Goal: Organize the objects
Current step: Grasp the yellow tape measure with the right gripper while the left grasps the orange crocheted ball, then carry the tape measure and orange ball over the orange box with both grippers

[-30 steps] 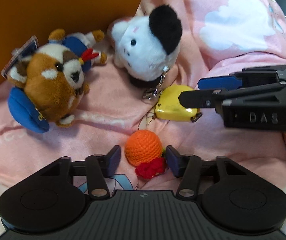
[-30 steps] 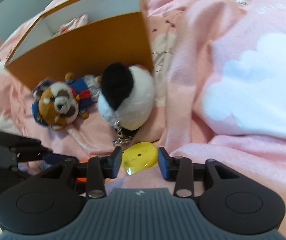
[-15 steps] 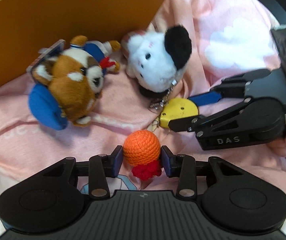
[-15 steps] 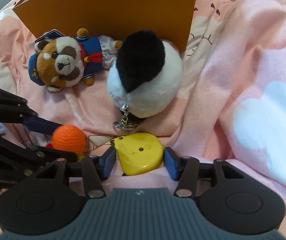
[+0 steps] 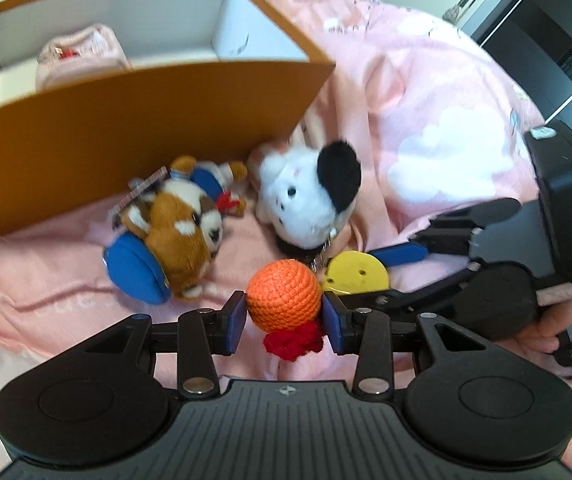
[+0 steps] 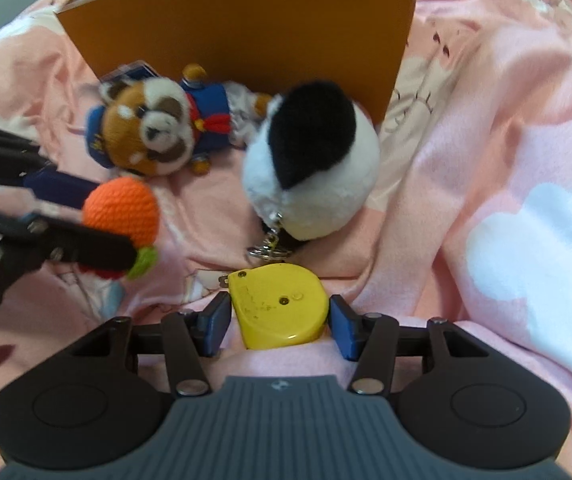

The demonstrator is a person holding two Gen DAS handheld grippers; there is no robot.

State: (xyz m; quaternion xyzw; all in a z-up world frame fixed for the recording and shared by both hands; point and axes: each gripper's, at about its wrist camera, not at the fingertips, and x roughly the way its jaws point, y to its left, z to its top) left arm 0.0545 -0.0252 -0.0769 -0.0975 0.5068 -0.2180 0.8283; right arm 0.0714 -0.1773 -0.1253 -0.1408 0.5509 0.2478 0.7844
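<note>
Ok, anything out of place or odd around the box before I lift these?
Nothing damaged. Two plush toys, the red panda and the black-and-white one, lie outside the orange box against its wall. Each claw grips its item squarely.

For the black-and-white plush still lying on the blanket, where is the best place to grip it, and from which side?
Probably across the round white body of the black-and-white plush, coming from above with fingers on its left and right flanks. It lies close to the orange box behind and the red panda plush beside it, and its keyring looks too small and loose to grip.
</note>
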